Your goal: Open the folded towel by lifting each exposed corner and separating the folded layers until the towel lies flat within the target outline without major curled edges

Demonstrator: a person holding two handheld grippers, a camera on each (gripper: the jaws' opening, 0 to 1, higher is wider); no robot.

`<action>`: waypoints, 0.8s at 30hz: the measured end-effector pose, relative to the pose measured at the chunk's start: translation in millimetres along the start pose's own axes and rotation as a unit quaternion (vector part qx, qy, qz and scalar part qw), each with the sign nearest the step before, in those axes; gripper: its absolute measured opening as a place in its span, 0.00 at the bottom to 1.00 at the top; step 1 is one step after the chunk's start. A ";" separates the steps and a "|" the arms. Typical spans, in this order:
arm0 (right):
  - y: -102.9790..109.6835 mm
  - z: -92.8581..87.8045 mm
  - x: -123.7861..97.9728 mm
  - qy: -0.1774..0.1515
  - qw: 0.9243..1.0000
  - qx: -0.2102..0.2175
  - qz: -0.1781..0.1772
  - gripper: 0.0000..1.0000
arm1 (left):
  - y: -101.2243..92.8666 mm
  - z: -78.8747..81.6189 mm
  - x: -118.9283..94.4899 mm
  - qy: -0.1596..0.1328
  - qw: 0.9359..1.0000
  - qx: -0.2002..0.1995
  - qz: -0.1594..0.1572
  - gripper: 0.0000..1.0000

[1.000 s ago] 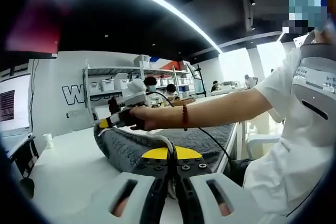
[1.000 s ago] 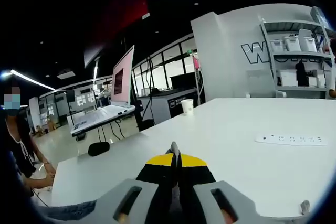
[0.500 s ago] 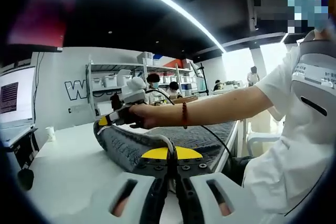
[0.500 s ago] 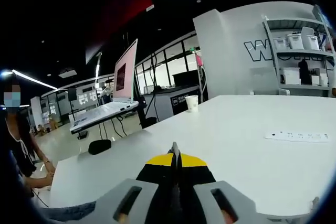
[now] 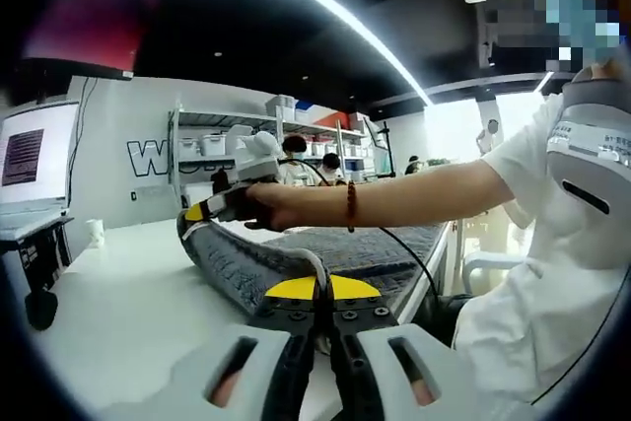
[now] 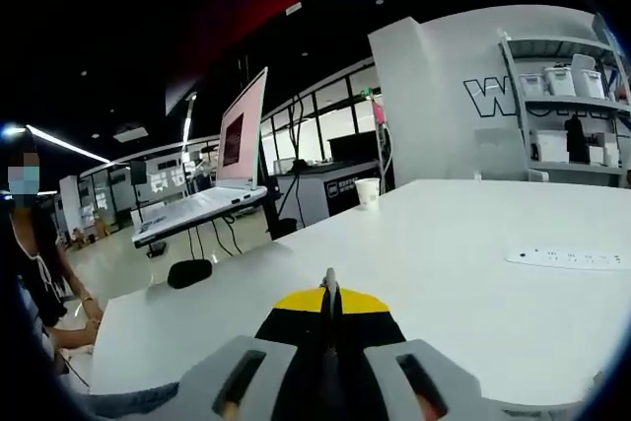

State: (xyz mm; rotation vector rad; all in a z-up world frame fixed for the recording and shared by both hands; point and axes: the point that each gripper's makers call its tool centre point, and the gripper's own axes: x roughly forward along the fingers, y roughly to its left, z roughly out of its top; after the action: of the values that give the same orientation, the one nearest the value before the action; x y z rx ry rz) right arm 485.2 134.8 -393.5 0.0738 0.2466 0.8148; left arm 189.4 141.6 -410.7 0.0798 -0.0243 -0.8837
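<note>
Two grippers, both with jaws pressed together. My left gripper (image 5: 317,295) pinched the near edge of the grey towel (image 5: 296,261) on the white table (image 5: 128,293); my right gripper (image 6: 329,288) clamped its far corner, raised off the table ahead.

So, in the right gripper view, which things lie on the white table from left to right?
Open white laptop → black computer mouse → white paper cup → flat white power strip.
</note>
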 end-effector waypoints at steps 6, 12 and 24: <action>6.0 0.2 4.5 0.001 1.000 -0.007 0.006 0.00 | 2.8 -3.7 -3.0 0.003 1.000 -0.007 0.005 0.02; 8.6 -0.8 7.6 0.000 1.000 0.003 0.016 0.00 | 4.5 -5.7 -5.3 0.010 1.000 -0.003 0.012 0.03; 17.2 -4.0 8.3 0.001 0.999 -0.018 0.035 0.00 | 5.0 -9.6 -6.9 0.024 1.000 0.003 0.015 0.03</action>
State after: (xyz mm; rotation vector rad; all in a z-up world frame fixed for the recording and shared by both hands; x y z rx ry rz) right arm 477.5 152.6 -396.2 0.0479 0.2331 0.8892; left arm 189.4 150.6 -419.8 0.1058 0.0173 -0.8511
